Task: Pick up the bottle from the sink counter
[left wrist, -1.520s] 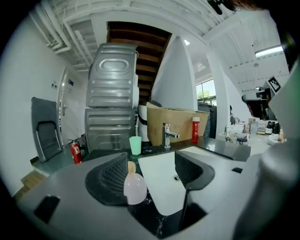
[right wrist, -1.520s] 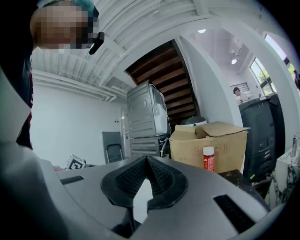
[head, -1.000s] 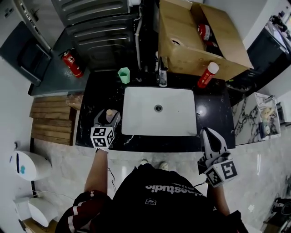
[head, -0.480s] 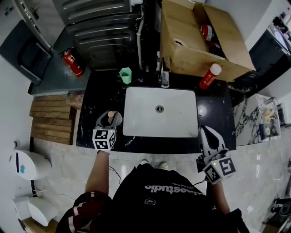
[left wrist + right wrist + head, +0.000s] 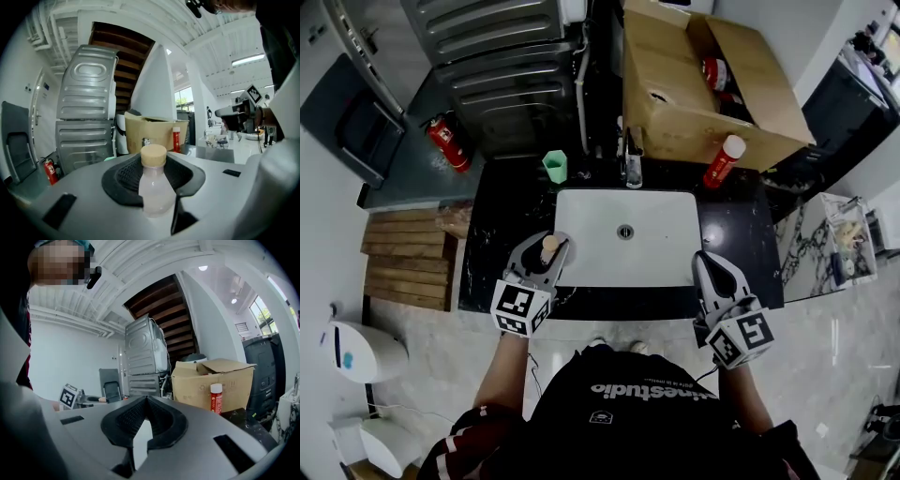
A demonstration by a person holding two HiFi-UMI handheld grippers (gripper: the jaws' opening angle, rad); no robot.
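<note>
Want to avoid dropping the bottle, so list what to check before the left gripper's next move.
1. Bottle between the left gripper's pads, pressed from both sides: ok.
2. Bottle upright, tan cap on: ok.
3. Bottle's base clear of the counter: cannot tell, the base is hidden.
4. Right gripper apart from the bottle, shut and empty, on the far side of the sink: ok.
5. Green cup and red container at the counter's back, well away from the bottle: ok.
</note>
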